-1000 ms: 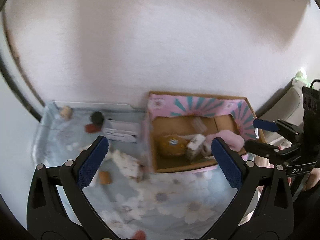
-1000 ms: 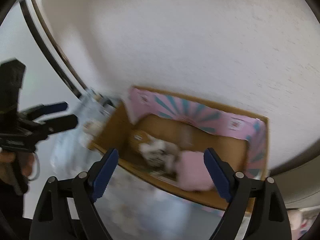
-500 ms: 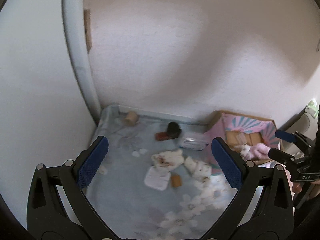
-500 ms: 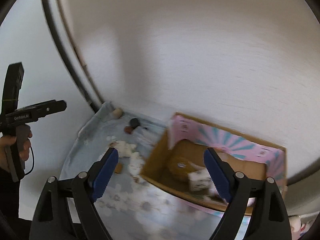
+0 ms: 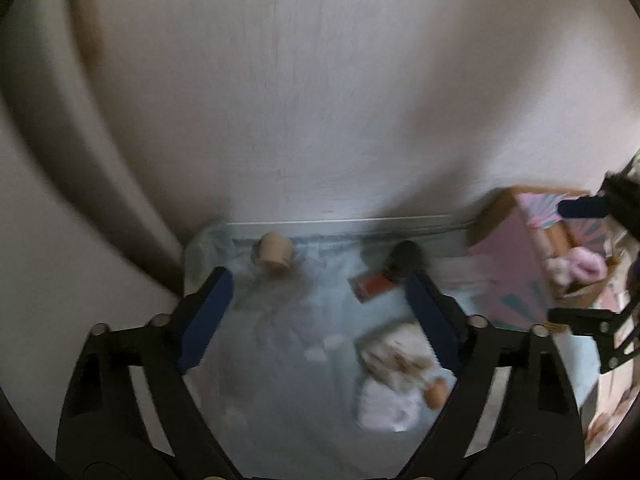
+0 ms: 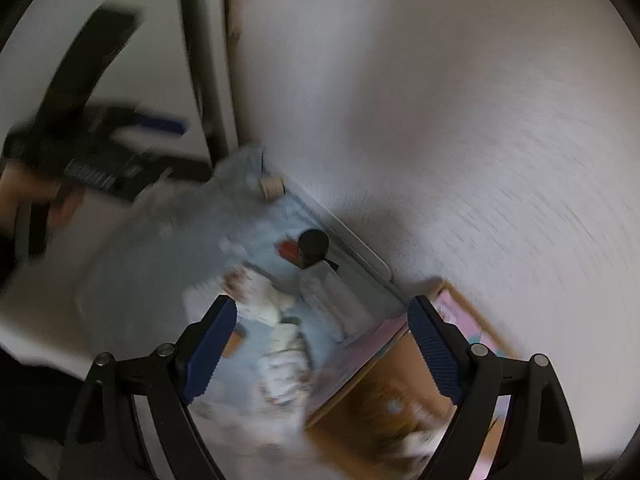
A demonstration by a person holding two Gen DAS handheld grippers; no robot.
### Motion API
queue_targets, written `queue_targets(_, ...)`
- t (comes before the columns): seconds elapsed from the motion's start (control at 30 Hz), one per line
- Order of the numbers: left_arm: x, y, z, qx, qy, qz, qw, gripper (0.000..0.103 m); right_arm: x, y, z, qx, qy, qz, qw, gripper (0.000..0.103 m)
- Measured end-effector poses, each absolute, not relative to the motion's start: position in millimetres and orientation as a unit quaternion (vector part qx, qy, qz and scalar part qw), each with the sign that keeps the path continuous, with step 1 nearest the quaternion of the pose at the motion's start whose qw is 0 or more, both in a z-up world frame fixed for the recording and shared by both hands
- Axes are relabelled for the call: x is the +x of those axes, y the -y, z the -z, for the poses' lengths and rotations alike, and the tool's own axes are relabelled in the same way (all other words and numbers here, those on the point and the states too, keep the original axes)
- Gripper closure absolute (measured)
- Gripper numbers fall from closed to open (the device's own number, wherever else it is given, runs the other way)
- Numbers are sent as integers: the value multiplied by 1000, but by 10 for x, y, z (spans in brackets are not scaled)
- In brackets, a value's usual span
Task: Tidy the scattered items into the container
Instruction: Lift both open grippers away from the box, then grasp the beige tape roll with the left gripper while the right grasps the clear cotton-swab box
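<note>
Your left tool (image 5: 318, 316) is closing on nothing, aimed at bare cloth between the roll (image 5: 272, 255) and the red item (image 5: 370, 286). Pick one and centre it first. Your right tool (image 6: 322, 354) hangs wide and empty beside the box (image 6: 384, 396).

Motion-blurred soft toys (image 6: 280, 360), box (image 6: 400, 392) interior smeared and cut off at frame bottom.
</note>
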State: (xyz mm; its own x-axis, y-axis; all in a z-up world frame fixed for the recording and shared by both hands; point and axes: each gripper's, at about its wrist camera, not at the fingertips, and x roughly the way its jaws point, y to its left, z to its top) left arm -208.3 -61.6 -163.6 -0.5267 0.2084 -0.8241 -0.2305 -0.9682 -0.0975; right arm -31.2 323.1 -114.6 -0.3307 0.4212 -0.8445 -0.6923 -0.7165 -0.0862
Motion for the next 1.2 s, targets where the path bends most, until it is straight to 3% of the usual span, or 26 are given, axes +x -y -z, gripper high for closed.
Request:
queue_targets(0.03,-2185,627,1760,-476,-10,-871,122,31,-350,-3294,1247,-480,-132,-799,337,18)
queue_targets(0.23,-2514,733,2250,-498,16,-860,107,34,-516,-3560,1738,-551,-92,-773,300,22)
queue_targets(0.3,-2581,751,2350,-504,19,-857,105,36,-577,-3600,1848,-572,-70,-768,279,26)
queue_targets(0.5,-2662,734,2571,-516,12,-851,99,53,-697,-3695,2031,-602,-41,-760,241,26)
queue_targets(0.63,-2681,703,2586,-508,0,-856,97,56,-775,-3723,2131,-614,-33,-757,223,28)
queue_targets(0.7,-2679,678,2596,-506,-9,-857,95,57,-835,-3763,2176,-622,-36,-752,216,40)
queue_targets(0.83,-2645,620,2611,-499,-29,-861,91,62,-869,-3788,2261,-633,-46,-746,201,44)
queue_targets(0.9,-2635,583,2613,-498,-35,-862,92,72,-864,-3776,2282,-635,-55,-747,190,56)
queue_targets(1.0,-2608,490,2628,-494,-51,-863,95,72,-854,-3749,2315,-639,-66,-745,177,66)
queue_targets(1.2,-2608,470,2701,-498,-40,-860,101,73,-806,-3694,2301,-636,-70,-747,182,68)
